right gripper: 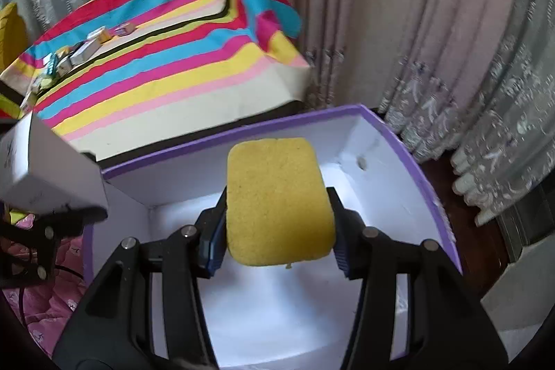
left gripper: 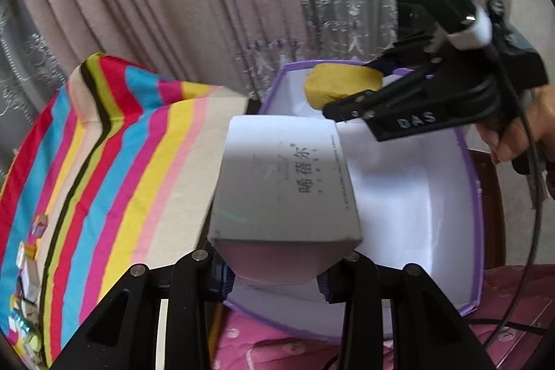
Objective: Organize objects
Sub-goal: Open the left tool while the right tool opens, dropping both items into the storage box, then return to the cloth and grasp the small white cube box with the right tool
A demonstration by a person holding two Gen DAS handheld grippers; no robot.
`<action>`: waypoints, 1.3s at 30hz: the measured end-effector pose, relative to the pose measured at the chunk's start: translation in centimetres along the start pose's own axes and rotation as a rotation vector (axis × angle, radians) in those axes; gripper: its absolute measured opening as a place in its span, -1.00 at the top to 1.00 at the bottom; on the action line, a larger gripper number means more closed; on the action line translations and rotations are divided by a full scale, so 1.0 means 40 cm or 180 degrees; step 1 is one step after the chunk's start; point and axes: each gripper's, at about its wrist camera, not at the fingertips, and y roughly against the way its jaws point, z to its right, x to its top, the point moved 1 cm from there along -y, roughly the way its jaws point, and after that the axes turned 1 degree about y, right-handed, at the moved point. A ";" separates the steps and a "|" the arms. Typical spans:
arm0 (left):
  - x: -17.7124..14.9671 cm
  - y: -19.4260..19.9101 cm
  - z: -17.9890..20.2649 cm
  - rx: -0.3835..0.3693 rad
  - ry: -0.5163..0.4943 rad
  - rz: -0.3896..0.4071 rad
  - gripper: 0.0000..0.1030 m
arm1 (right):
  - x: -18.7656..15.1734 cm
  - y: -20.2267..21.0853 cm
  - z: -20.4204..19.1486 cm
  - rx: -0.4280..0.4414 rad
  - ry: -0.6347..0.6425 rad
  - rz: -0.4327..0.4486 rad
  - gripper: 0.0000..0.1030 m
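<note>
My left gripper [left gripper: 277, 269] is shut on a white carton with Chinese print [left gripper: 284, 179] and holds it over the near left rim of a purple-edged box with a white inside [left gripper: 416, 196]. My right gripper [right gripper: 277, 227] is shut on a yellow sponge [right gripper: 277, 200] and holds it above the open box [right gripper: 409, 148]. In the left wrist view the right gripper [left gripper: 350, 89] and the sponge [left gripper: 340, 85] hang over the box's far side. The carton [right gripper: 38, 169] shows at the left of the right wrist view.
A table under a rainbow-striped cloth [right gripper: 166, 58] stands beside the box, with several small packets [right gripper: 86, 47] along its far edge. Curtains [right gripper: 416, 23] hang behind. A pink patterned fabric [left gripper: 263, 342] lies under the box.
</note>
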 end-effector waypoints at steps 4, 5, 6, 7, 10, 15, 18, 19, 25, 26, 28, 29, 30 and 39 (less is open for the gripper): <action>-0.008 0.014 0.009 -0.0105 0.0023 0.0117 -0.60 | -0.004 -0.011 0.028 -0.0146 -0.0118 -0.0114 -0.63; -0.013 0.026 0.006 -0.0025 0.0031 0.0213 -0.74 | 0.000 -0.012 0.027 -0.0221 -0.0129 -0.0118 -0.72; -0.020 0.038 -0.002 0.0065 0.0032 0.0306 -0.75 | 0.005 -0.012 0.023 -0.0277 -0.0124 -0.0101 -0.77; -0.027 0.046 -0.014 0.0144 0.0035 0.0359 -0.76 | 0.013 -0.011 0.014 -0.0300 -0.0104 -0.0079 -0.77; -0.067 0.060 -0.076 0.0437 0.0199 0.0377 -0.83 | 0.042 -0.006 -0.038 -0.0182 0.0017 0.0022 -0.77; -0.205 0.109 -0.239 0.0883 0.0868 0.0233 -0.83 | 0.087 -0.039 -0.212 0.0194 0.0455 0.0029 -0.79; -0.332 0.186 -0.336 0.1227 0.1363 0.0215 -0.83 | 0.108 -0.068 -0.381 0.0530 0.0906 -0.0019 -0.79; -0.376 0.213 -0.362 0.1349 0.1489 0.0227 -0.83 | 0.117 -0.078 -0.458 0.0696 0.1120 -0.0035 -0.79; -0.667 0.369 -0.475 0.2036 0.2378 0.0144 -0.90 | 0.159 -0.126 -0.818 0.1542 0.1763 -0.0167 -0.81; -0.717 0.394 -0.488 0.2131 0.2528 0.0130 -0.91 | 0.165 -0.137 -0.883 0.1644 0.1826 -0.0210 -0.82; -0.807 0.440 -0.510 0.2290 0.2822 0.0104 -0.92 | 0.162 -0.148 -0.998 0.1805 0.1974 -0.0250 -0.82; -0.841 0.455 -0.519 0.2349 0.2929 0.0095 -0.92 | 0.160 -0.155 -1.060 0.1890 0.2062 -0.0268 -0.82; -0.878 0.473 -0.530 0.2421 0.3047 0.0088 -0.92 | 0.159 -0.163 -1.112 0.1958 0.2132 -0.0284 -0.82; -1.041 0.566 -0.597 0.2684 0.3786 0.0212 -0.94 | 0.110 -0.205 -1.432 0.1925 0.2297 -0.0237 -0.83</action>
